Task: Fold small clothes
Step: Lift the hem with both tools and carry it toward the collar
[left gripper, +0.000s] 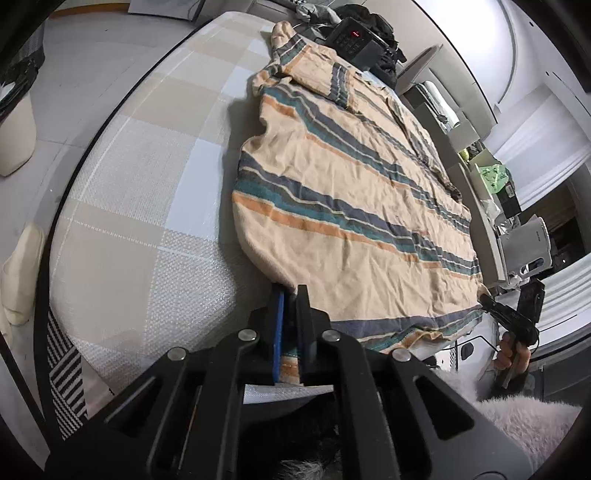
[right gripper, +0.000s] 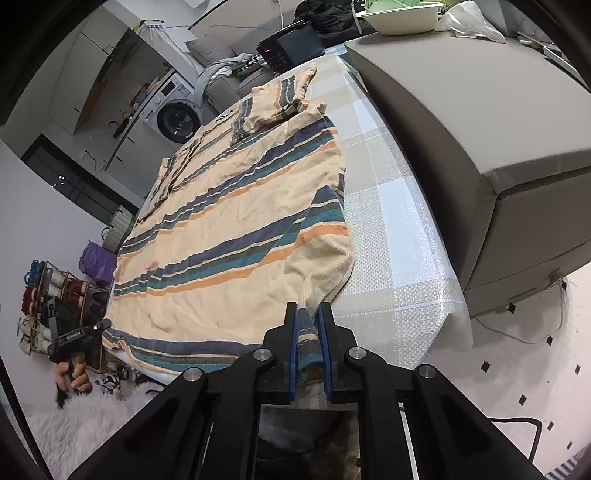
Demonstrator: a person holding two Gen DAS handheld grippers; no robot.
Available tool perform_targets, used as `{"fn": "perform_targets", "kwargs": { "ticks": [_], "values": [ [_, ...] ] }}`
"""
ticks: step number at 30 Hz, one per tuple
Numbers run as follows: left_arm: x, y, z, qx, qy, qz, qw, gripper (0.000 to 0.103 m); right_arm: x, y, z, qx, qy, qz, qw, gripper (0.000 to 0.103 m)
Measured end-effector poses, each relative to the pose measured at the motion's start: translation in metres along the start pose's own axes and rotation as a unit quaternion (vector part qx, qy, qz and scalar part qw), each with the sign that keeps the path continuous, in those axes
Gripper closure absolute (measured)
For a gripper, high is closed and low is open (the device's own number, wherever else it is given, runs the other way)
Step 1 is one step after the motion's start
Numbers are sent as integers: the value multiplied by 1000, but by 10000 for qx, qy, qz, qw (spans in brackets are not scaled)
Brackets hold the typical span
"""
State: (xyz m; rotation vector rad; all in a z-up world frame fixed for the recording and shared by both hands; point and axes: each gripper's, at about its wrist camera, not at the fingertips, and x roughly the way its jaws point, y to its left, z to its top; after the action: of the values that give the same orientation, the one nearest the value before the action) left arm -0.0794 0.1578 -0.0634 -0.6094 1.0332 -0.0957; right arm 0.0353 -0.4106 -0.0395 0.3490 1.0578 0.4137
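A peach shirt (left gripper: 354, 192) with teal, navy and orange stripes lies flat on a checked table cover (left gripper: 140, 192). In the left wrist view my left gripper (left gripper: 290, 293) is shut on the shirt's near hem corner, striped cloth showing between its blue pads. My right gripper (left gripper: 484, 300) appears at the far hem corner, held by a hand (left gripper: 511, 356). In the right wrist view my right gripper (right gripper: 308, 309) is shut on the striped sleeve cuff (right gripper: 308, 343) of the shirt (right gripper: 229, 221). The left gripper (right gripper: 105, 325) sits at the opposite hem corner.
A black device with a red display (left gripper: 354, 35) (right gripper: 280, 50) stands past the collar. A grey upholstered block (right gripper: 480, 129) borders the table on the right. A washing machine (right gripper: 177, 114), a rack of yarn spools (right gripper: 55, 295) and a fluffy white rug (right gripper: 92, 424) lie around.
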Motion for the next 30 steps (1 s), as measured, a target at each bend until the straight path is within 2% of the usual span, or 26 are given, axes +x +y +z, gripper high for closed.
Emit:
{"fn": "perform_targets", "kwargs": {
  "ticks": [6, 12, 15, 16, 18, 19, 20, 23, 24, 27, 30],
  "values": [
    [-20, 2, -2, 84, -60, -42, 9999, 101, -12, 0, -6, -7, -44, -64, 10000, 98],
    [-24, 5, -10, 351, 176, 66, 9992, 102, -24, -1, -22, -207, 74, -112, 9997, 98],
    [-27, 8, -8, 235, 99, 57, 9997, 101, -24, -8, -22, -86, 71, -80, 9999, 94],
    [-27, 10, -7, 163, 100, 28, 9998, 97, -24, -9, -22, -49, 75, -71, 9999, 94],
    [-27, 14, -7, 7, 136, -50, 9999, 78, -24, -14, -20, 51, 45, -21, 10000, 91],
    [-26, 17, -6, -110, 126, -36, 9999, 62, -25, -16, -19, 85, 2, 37, 10000, 91],
    [-26, 18, -6, -170, 114, -13, 9998, 52, -25, -17, -19, 107, -40, 56, 9999, 88],
    [-18, 21, -5, -278, 94, -62, 9996, 47, -24, -23, -18, 250, -123, 211, 9994, 81],
    [-17, 20, -4, -258, -44, -124, 9996, 45, -22, -25, -17, 294, -151, 235, 9992, 81],
    [-10, 17, 0, -157, -194, -395, 9989, 43, -16, -26, -12, 365, -237, 455, 9980, 80],
    [1, 11, 6, -136, -118, -788, 9967, 43, -6, -20, -8, 312, -267, 685, 9968, 80]
  ]
}}
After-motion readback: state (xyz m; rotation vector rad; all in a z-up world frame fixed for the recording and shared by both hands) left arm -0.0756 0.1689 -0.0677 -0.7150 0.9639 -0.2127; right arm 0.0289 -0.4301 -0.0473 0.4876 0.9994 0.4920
